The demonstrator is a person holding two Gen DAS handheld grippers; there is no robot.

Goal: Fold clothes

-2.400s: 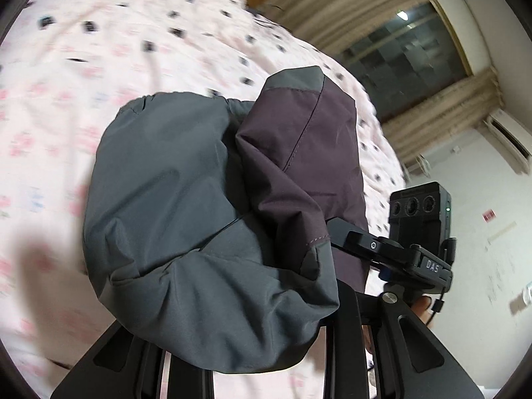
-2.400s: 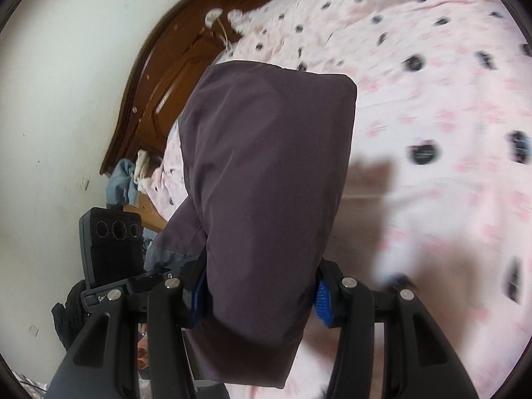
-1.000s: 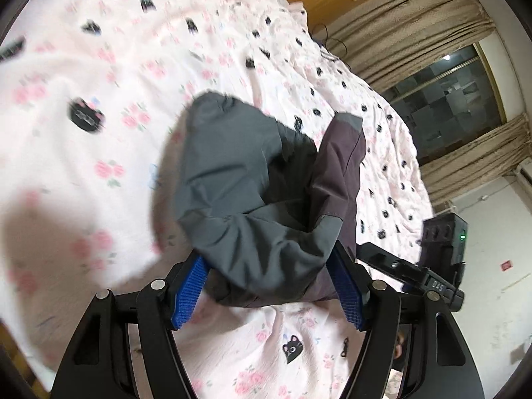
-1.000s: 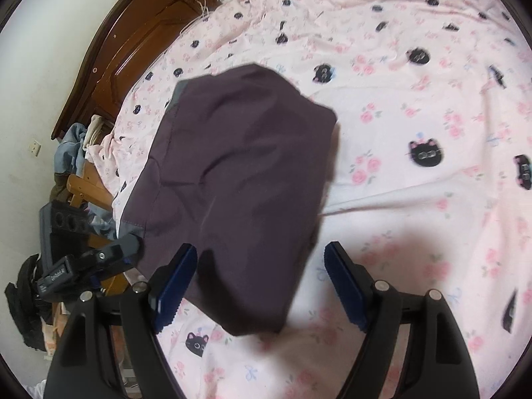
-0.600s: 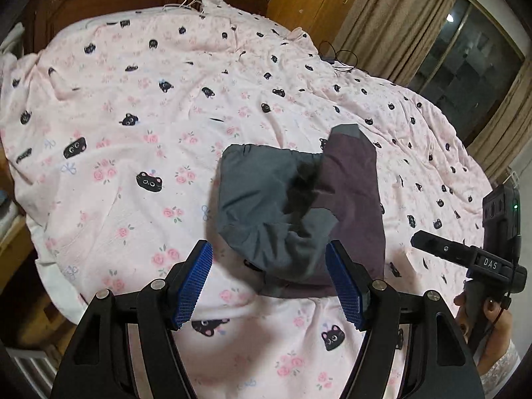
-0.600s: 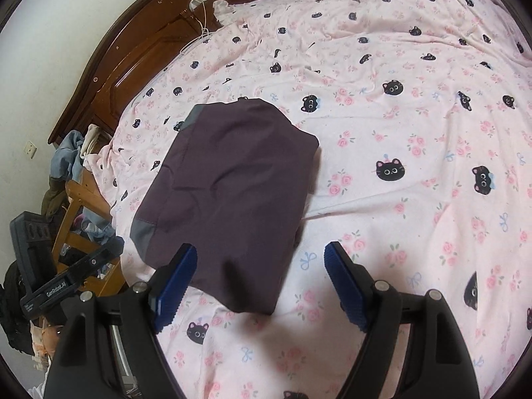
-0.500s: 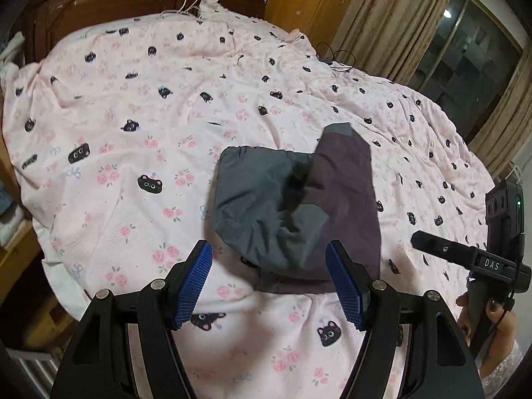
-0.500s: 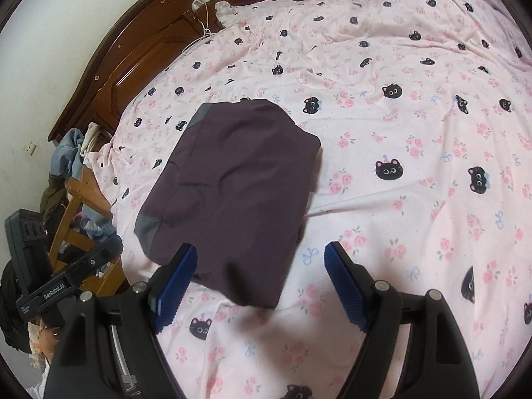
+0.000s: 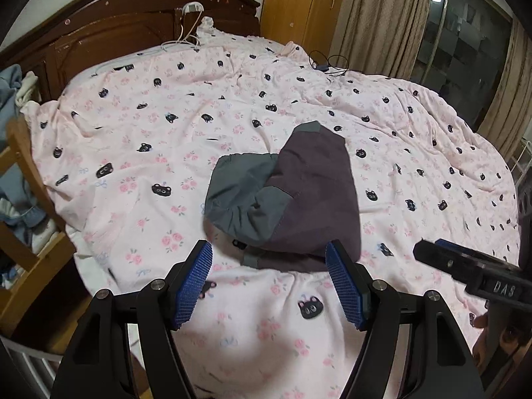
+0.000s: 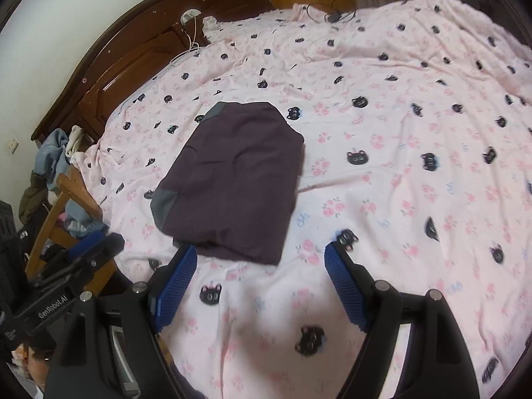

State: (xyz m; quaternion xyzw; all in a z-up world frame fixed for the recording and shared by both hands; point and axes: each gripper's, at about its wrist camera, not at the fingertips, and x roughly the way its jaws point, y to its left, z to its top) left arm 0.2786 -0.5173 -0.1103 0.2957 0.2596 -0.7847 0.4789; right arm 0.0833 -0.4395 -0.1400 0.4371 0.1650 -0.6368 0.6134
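A folded dark purple and grey garment (image 9: pixel 299 199) lies flat on the pink bed cover (image 9: pixel 166 139); in the right wrist view the garment (image 10: pixel 232 176) shows mostly its purple side. My left gripper (image 9: pixel 269 279) is open and empty, held above the bed just short of the garment's near edge. My right gripper (image 10: pixel 259 279) is open and empty, also just short of the garment's near edge. The right gripper's body (image 9: pixel 472 269) shows at the right of the left wrist view, and the left gripper's body (image 10: pixel 66 272) at the left of the right wrist view.
A dark wooden headboard (image 9: pixel 116 33) stands at the far end of the bed. A wooden chair (image 10: pixel 63 199) piled with clothes sits at the bed's left side. Cables (image 9: pixel 326 63) lie on the far part of the cover. Curtains and a window (image 9: pixel 465 33) are at the right.
Both grippers let go of the garment, which dropped folded onto the bed. Both have since pulled back and up, away from it, with jaws wide open.
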